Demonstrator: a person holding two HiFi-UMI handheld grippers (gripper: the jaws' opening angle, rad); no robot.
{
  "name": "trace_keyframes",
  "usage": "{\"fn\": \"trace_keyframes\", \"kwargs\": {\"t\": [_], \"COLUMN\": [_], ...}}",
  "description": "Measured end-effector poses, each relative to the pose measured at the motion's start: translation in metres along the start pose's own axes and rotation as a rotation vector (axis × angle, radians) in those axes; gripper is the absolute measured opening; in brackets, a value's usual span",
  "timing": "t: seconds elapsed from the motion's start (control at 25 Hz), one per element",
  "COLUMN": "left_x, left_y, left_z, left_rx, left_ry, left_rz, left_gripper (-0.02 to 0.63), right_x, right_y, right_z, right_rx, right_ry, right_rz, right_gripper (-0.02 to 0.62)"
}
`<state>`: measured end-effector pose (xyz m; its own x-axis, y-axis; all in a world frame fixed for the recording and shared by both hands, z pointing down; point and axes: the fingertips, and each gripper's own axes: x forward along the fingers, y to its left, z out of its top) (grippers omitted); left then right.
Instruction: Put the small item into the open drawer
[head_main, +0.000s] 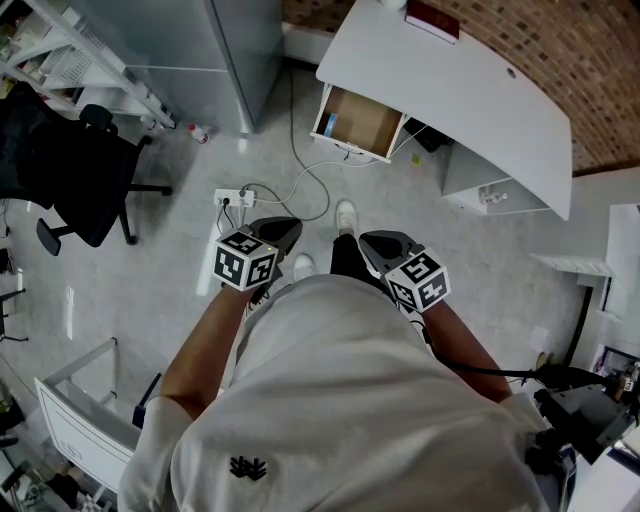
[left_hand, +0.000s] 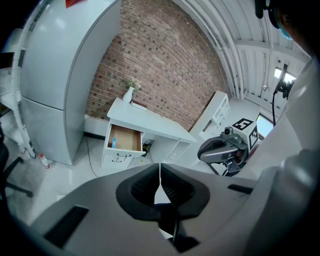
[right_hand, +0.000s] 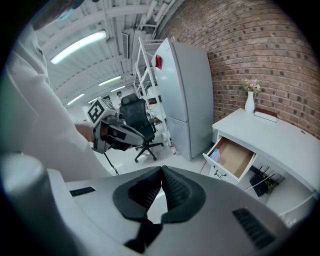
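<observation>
The left gripper (left_hand: 160, 169) has its black ribbed fingers (left_hand: 176, 188) pressed together at the tips with nothing between them, and the right gripper (right_hand: 161, 171) shows the same: its dark fingers (right_hand: 178, 188) meet at the tips, empty. In the head view both are held close in front of the person's white shirt (head_main: 340, 400), side by side and apart from each other. Well ahead of both sets of fingertips stands a white curved-top desk (head_main: 450, 80) against a red brick wall (left_hand: 160, 65), with its wooden-lined open drawer (left_hand: 127, 137) pulled out toward the fingers. A small light-blue item (left_hand: 114, 143) lies inside that drawer, against the side wall that sits left of the left gripper's fingers; it is far from either gripper. Whether it is the item the task means cannot be told. On the desk top beyond the fingers stand a white vase with pale flowers (right_hand: 249, 102) and a flat red book (right_hand: 265, 114). Off to the left of the fingers are a tall grey metal cabinet (right_hand: 187, 95) and a black wheeled office chair (head_main: 85, 180). On the grey floor just ahead of the left fingers lies a white power strip (head_main: 235, 198).
</observation>
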<state>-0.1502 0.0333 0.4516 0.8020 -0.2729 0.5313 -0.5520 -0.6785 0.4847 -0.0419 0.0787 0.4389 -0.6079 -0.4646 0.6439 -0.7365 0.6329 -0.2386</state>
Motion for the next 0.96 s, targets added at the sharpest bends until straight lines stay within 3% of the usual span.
{"fn": "trace_keyframes", "kwargs": {"t": [0.96], "left_x": [0.027], "left_y": [0.014], "left_z": [0.013], "left_rx": [-0.004], "left_ry": [0.031], "left_rz": [-0.008], "left_gripper": [0.028], "right_x": [0.011], "right_y": [-0.028], "right_z": [0.003], "right_rx": [0.018], "right_ry": [0.016], "right_rz": [0.005], "right_gripper": [0.029]}}
